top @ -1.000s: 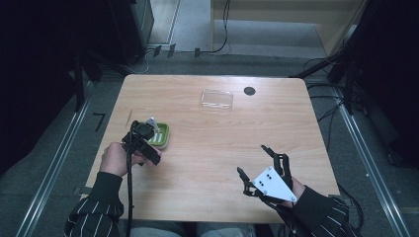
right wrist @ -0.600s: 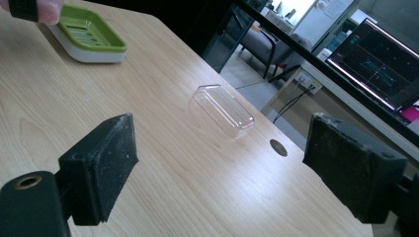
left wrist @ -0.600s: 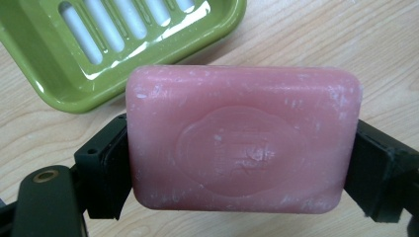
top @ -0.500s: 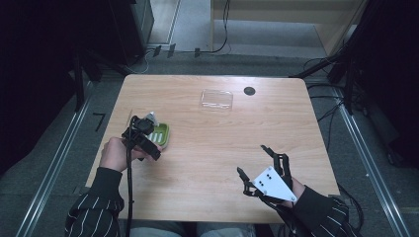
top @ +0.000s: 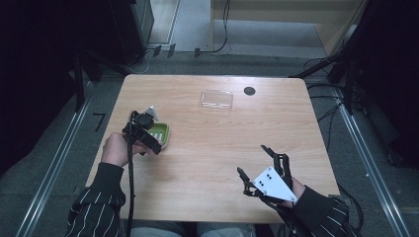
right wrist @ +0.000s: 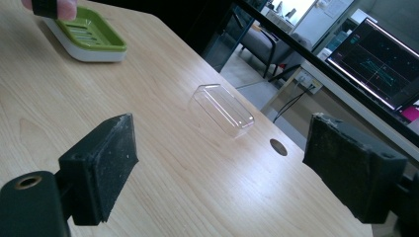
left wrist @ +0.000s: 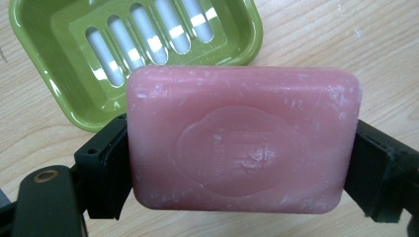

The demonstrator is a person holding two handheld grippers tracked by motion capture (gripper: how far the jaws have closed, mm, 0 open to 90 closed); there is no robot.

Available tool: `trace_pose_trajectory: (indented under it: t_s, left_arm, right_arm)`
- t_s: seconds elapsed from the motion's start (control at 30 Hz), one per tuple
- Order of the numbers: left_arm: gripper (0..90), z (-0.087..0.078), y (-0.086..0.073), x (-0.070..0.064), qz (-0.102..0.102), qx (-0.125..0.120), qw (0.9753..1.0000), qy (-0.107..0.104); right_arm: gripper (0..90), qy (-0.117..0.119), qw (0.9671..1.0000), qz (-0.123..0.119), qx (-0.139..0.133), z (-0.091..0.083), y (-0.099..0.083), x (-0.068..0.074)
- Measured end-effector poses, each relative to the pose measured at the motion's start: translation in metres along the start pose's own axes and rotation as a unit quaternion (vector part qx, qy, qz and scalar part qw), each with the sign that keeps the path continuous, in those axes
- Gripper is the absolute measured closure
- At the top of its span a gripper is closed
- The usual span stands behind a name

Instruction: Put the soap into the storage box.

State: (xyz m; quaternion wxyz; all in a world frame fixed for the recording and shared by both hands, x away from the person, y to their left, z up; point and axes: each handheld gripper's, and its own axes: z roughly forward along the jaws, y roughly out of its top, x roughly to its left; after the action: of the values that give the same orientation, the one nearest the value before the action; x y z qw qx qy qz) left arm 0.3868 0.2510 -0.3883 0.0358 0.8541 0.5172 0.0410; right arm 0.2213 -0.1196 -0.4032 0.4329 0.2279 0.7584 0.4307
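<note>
Clamping a pink soap bar [left wrist: 242, 148] between its pads, the left gripper [left wrist: 237, 163] hangs just above the near edge of the green soap dish [left wrist: 64, 64] on the wooden table [top: 222, 138], while the right gripper [right wrist: 222, 173] rests well apart with jaws wide, facing a clear plastic lid [right wrist: 222, 109].

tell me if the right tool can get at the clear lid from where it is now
Probably yes. The right tool is open and holds nothing, and only bare table lies between it and the clear lid. The left tool holds soap by the green dish, off to the side.
</note>
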Motion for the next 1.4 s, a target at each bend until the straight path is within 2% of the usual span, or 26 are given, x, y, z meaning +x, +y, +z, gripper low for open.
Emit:
trace_pose_trajectory:
  t_s: [0.3, 0.97, 1.4]
  left_arm:
    - [13.9, 0.000, 0.005, 0.005, -0.005, -0.005, 1.0000, 0.003]
    - [13.9, 0.002, 0.017, 0.017, -0.036, -0.016, 0.9992, 0.011]
    - [13.9, 0.009, 0.030, 0.020, -0.046, -0.012, 0.9987, 0.016]
  right_arm:
    - [13.2, -0.004, 1.0000, 0.002, 0.005, -0.003, -0.001, -0.001]
    - [13.2, -0.014, 0.9999, 0.001, 0.010, -0.008, -0.005, -0.003]
    - [13.2, -0.020, 0.9997, 0.006, 0.013, -0.012, -0.007, -0.005]
